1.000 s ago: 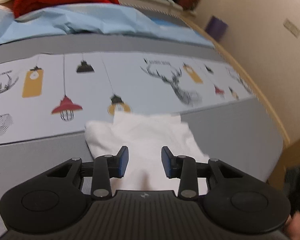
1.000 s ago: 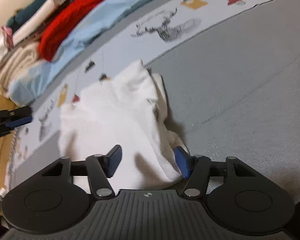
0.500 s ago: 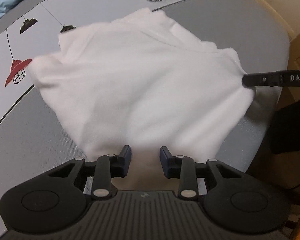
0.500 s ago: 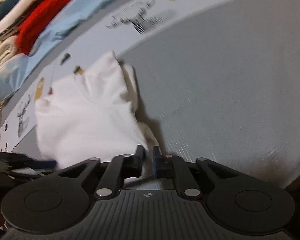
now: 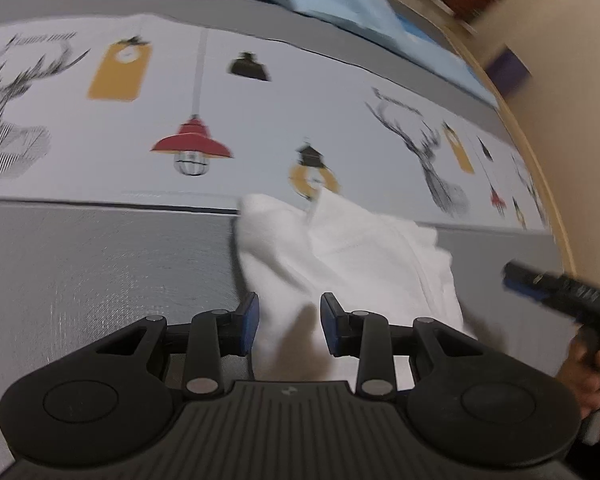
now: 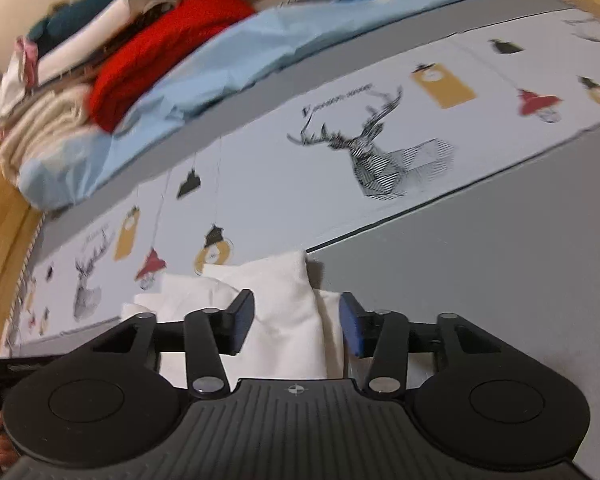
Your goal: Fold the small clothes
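Fingers of both grippers [image 5: 289,322] [image 6: 297,322] spread apart above rumpled white garment [image 5: 352,248] on grey bedcover [image 5: 100,264].

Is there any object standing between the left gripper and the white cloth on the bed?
Nothing visible does. The left gripper has its jaws open, and the white cloth lies directly ahead on the grey sheet, its near edge already showing between the jaws. The right gripper is off to the side, not in the path.
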`<state>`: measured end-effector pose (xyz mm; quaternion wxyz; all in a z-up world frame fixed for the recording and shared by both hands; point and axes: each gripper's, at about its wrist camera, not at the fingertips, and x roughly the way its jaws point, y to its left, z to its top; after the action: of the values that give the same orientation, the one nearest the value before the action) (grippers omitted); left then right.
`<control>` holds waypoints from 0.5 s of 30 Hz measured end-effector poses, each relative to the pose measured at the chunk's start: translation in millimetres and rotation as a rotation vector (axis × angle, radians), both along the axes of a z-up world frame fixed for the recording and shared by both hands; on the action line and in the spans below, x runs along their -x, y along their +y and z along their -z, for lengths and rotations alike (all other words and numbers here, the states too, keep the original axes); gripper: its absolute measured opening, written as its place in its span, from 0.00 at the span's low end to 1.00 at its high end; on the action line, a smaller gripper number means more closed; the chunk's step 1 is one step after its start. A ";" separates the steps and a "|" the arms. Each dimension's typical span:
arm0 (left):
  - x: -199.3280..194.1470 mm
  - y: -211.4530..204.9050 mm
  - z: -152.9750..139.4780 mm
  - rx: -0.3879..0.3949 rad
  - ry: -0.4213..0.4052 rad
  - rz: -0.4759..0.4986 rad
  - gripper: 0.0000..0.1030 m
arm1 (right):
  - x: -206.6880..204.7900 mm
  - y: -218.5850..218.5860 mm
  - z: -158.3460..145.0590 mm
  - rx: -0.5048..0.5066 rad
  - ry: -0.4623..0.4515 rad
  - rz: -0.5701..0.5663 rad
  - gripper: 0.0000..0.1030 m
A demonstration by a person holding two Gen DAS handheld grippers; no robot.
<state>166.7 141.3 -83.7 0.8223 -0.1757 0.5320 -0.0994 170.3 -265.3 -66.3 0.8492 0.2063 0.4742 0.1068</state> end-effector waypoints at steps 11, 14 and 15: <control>-36.3 -6.7 20.3 0.009 0.049 -0.066 0.43 | -35.9 30.0 63.5 -0.003 0.112 -0.073 0.13; -42.5 -8.4 23.2 -0.013 0.018 -0.063 0.01 | -33.1 28.1 48.0 -0.011 0.027 -0.047 0.07; -43.2 -8.6 18.3 -0.016 -0.021 -0.067 0.01 | -29.9 25.7 40.5 -0.016 -0.012 -0.025 0.07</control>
<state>209.8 132.7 -102.0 0.8321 -0.1858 0.5179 -0.0692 200.1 -239.6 -106.8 0.8489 0.2066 0.4707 0.1227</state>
